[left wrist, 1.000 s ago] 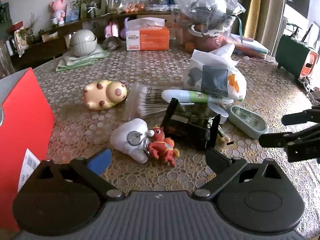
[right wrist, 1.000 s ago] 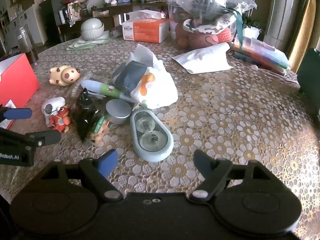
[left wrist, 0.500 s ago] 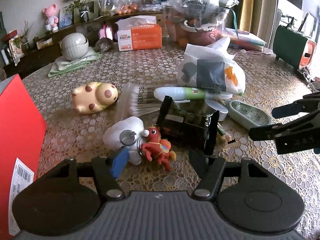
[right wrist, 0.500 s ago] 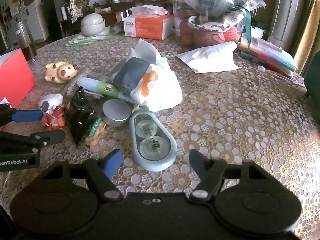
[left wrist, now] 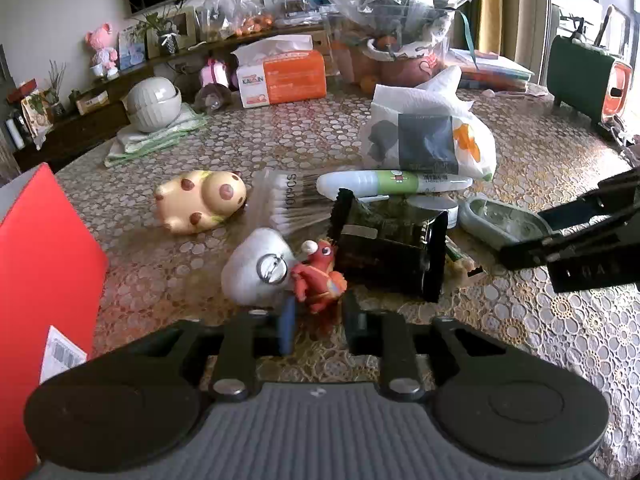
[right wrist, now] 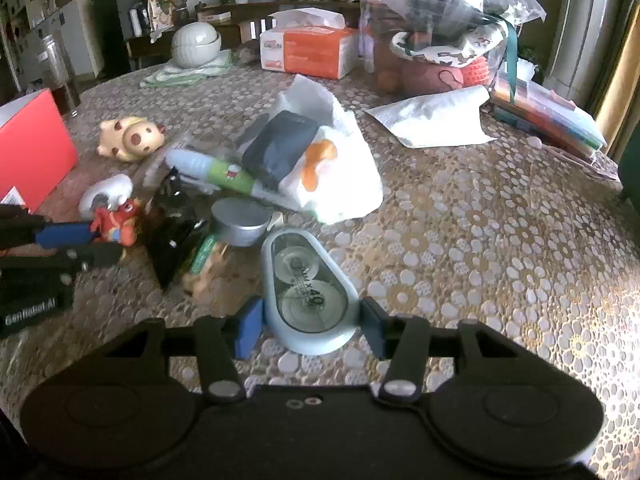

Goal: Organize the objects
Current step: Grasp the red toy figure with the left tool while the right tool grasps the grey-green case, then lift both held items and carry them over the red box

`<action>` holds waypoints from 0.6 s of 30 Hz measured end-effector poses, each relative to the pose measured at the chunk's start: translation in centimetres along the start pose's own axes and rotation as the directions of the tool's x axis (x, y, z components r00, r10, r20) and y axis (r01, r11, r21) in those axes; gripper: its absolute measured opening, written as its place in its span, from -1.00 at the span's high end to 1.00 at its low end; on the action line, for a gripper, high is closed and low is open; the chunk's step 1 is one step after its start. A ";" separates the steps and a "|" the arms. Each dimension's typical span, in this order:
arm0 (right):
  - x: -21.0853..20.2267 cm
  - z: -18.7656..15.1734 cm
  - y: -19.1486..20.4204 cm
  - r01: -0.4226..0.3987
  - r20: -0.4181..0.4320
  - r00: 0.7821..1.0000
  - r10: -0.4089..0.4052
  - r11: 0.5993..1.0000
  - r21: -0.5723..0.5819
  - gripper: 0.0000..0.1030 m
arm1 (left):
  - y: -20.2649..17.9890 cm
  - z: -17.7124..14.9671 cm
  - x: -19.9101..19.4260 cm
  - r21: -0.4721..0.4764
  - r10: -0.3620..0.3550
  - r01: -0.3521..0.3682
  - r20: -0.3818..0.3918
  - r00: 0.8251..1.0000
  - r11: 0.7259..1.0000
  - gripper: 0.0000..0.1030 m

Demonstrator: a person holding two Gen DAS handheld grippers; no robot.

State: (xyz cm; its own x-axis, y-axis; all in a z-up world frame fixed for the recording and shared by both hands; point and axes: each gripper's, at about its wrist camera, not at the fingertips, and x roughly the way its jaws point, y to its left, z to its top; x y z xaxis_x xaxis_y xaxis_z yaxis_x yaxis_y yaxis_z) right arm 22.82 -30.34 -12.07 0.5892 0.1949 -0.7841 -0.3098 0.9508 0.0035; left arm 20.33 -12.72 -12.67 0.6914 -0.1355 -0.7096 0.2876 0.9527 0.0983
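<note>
Red toy figure [left wrist: 318, 280] lies on the table [left wrist: 560, 340] between your closing left gripper [left wrist: 316, 320] jaws. Your right gripper [right wrist: 310, 326] jaws are closing around the blue tape dispenser [right wrist: 308, 292]; contact unclear.

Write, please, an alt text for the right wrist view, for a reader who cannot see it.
The right gripper is closing around a pale blue correction tape dispenser that lies on a lace-patterned table. To its left lies a clutter of small items, where the left gripper closes on a red toy figure. A red box stands at the far left.
</note>
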 end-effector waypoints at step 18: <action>-6.8 -3.7 1.7 -0.004 0.024 1.000 0.002 0.996 0.090 0.00 | 0.8 -2.7 -4.6 -0.097 -0.117 0.114 -0.026 0.993 0.989 0.88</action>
State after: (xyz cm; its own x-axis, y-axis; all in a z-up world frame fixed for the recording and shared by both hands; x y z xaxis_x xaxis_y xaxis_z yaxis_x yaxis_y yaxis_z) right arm 15.53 -30.93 -9.04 0.6066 0.2022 -0.7688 -0.2435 0.9679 0.0624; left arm 15.61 -10.56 -11.24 0.6358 -0.2387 -0.7340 0.2985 0.9530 -0.0513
